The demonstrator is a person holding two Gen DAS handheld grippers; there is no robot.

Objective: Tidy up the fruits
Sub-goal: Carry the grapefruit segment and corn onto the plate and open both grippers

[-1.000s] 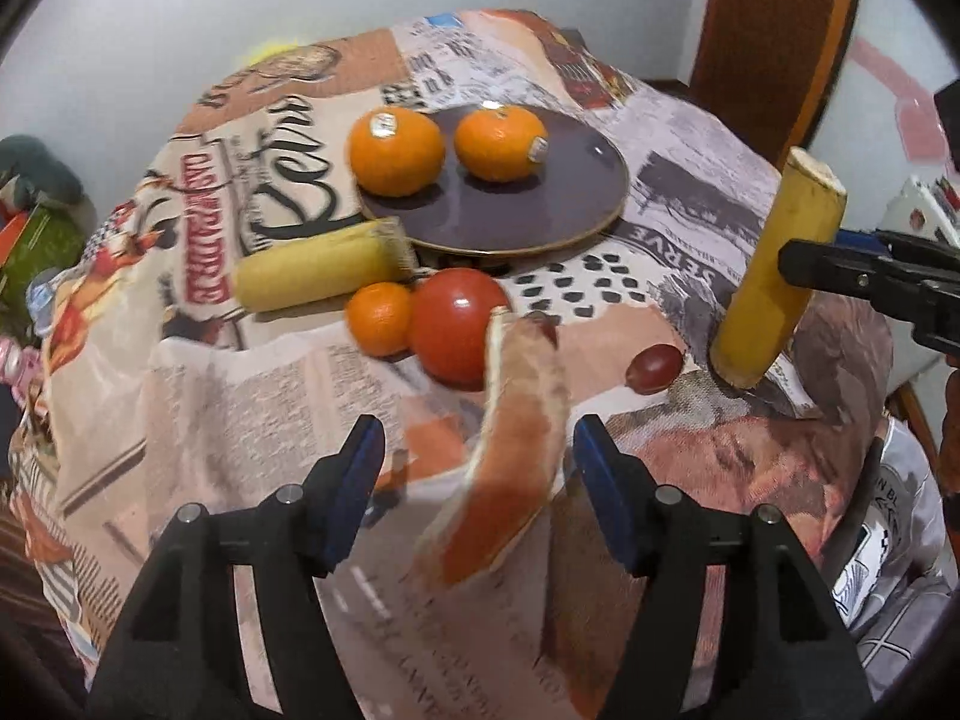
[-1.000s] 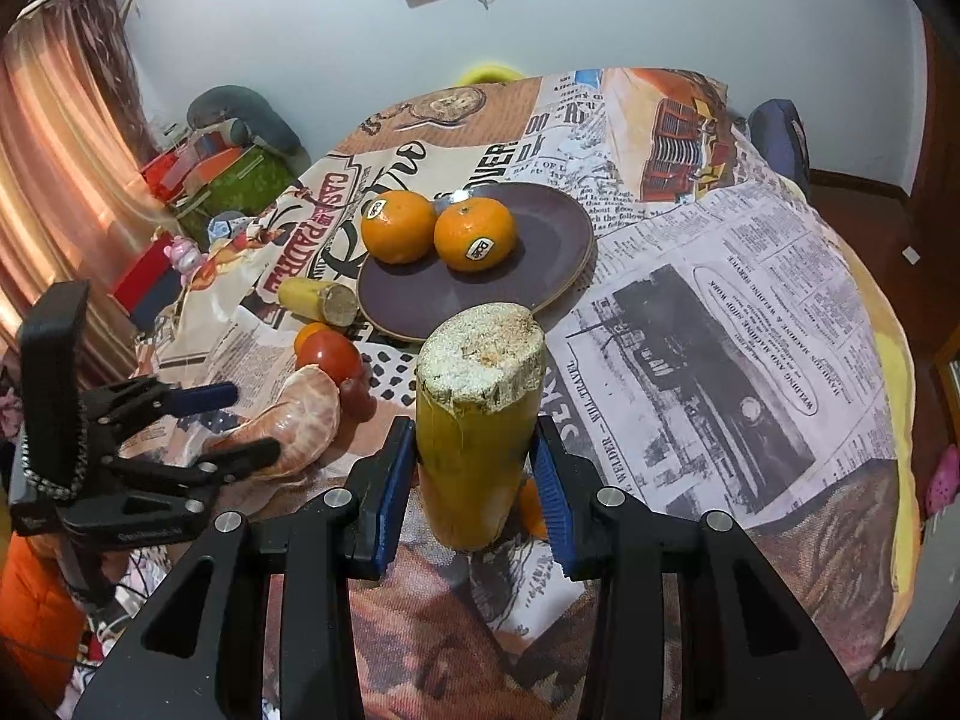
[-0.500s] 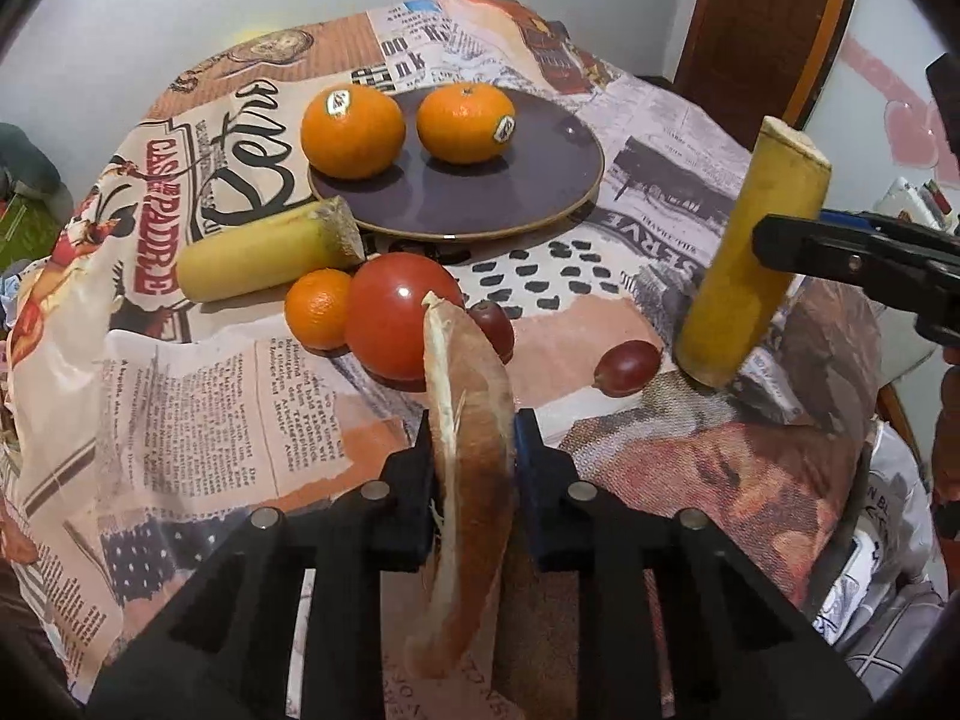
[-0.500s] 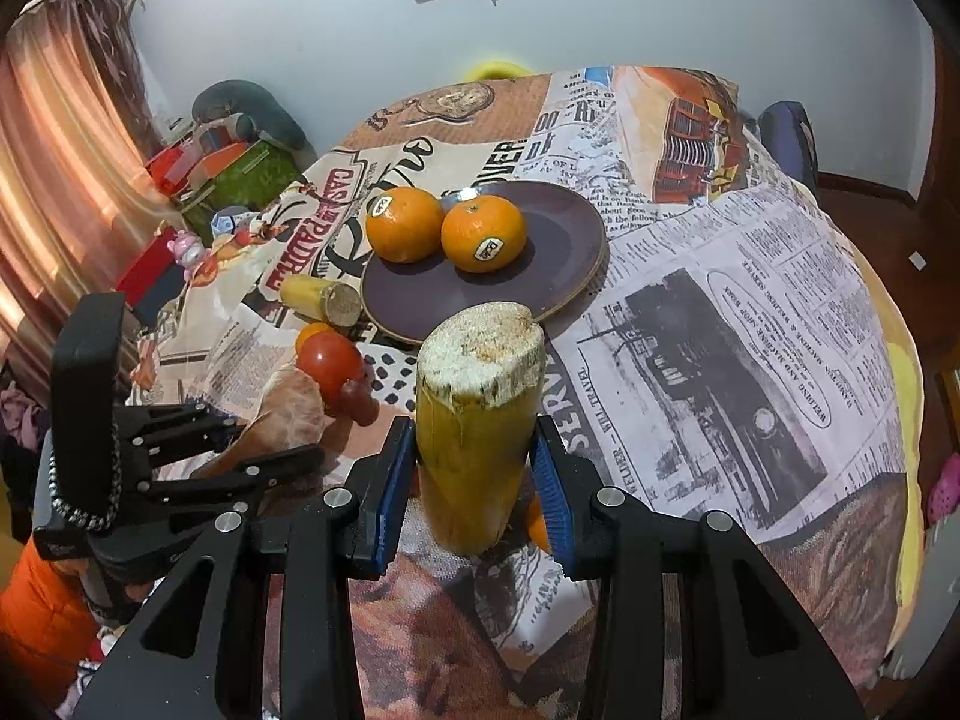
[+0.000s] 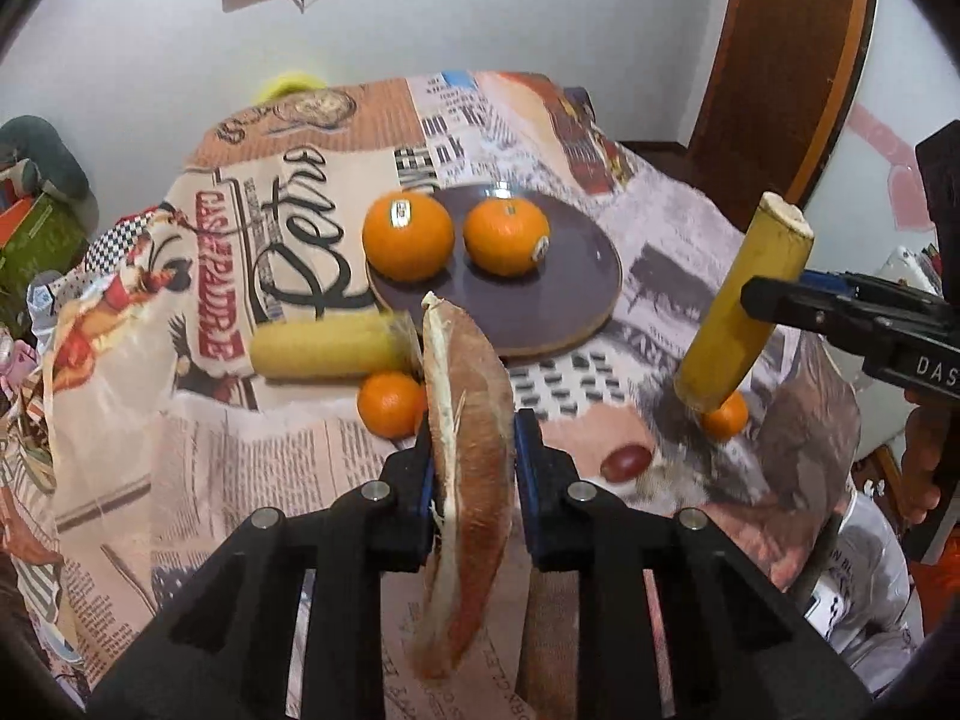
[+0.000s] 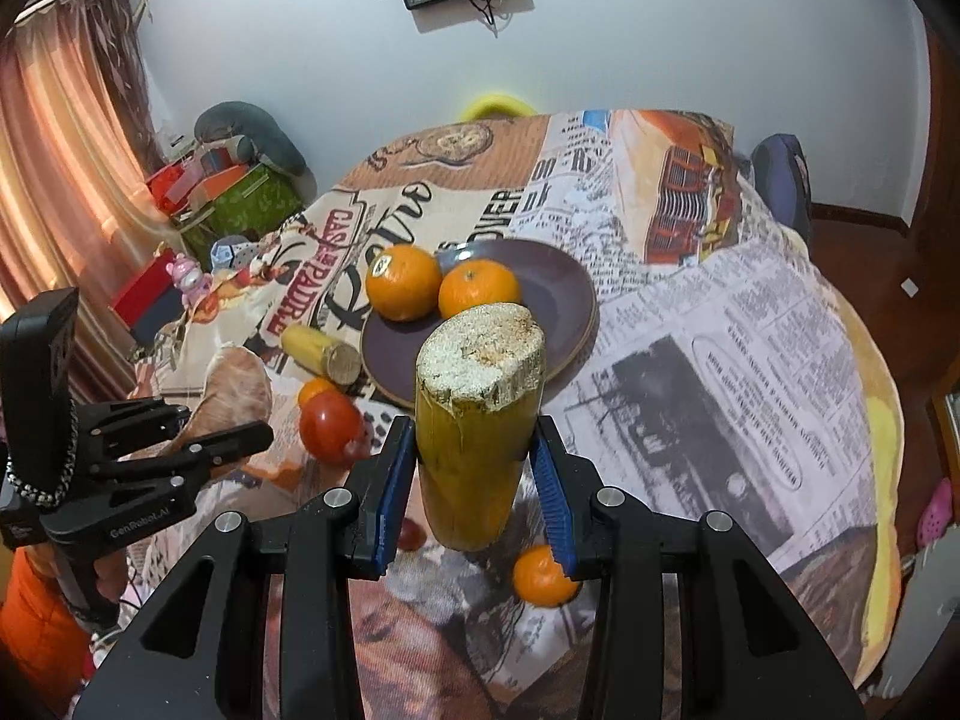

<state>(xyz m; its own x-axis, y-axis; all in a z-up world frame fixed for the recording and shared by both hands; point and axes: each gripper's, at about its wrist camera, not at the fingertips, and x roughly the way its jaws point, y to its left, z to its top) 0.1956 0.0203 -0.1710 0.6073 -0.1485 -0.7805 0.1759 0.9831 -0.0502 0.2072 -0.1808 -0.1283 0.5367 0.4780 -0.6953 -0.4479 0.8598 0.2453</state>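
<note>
My left gripper (image 5: 471,456) is shut on a peeled orange-pink fruit segment (image 5: 468,480) and holds it edge-up above the table; it also shows in the right wrist view (image 6: 231,390). My right gripper (image 6: 474,480) is shut on a yellow banana piece (image 6: 474,420) with a cut top, held upright; it also shows in the left wrist view (image 5: 741,306). Two oranges (image 5: 408,237) (image 5: 507,235) sit on a dark purple plate (image 5: 564,294). A second banana piece (image 5: 327,348), a small orange (image 5: 390,405) and a red tomato (image 6: 330,425) lie left of the plate.
A red grape (image 5: 625,462) and another small orange (image 6: 543,576) lie on the newspaper-print tablecloth (image 6: 720,372) near my right gripper. Boxes and toys (image 6: 228,204) stand left of the table. A wooden door (image 5: 780,60) is at the right.
My left gripper closed on the fruit segment and lifted it off the cloth. The right gripper has raised the banana piece, uncovering a small orange beneath it.
</note>
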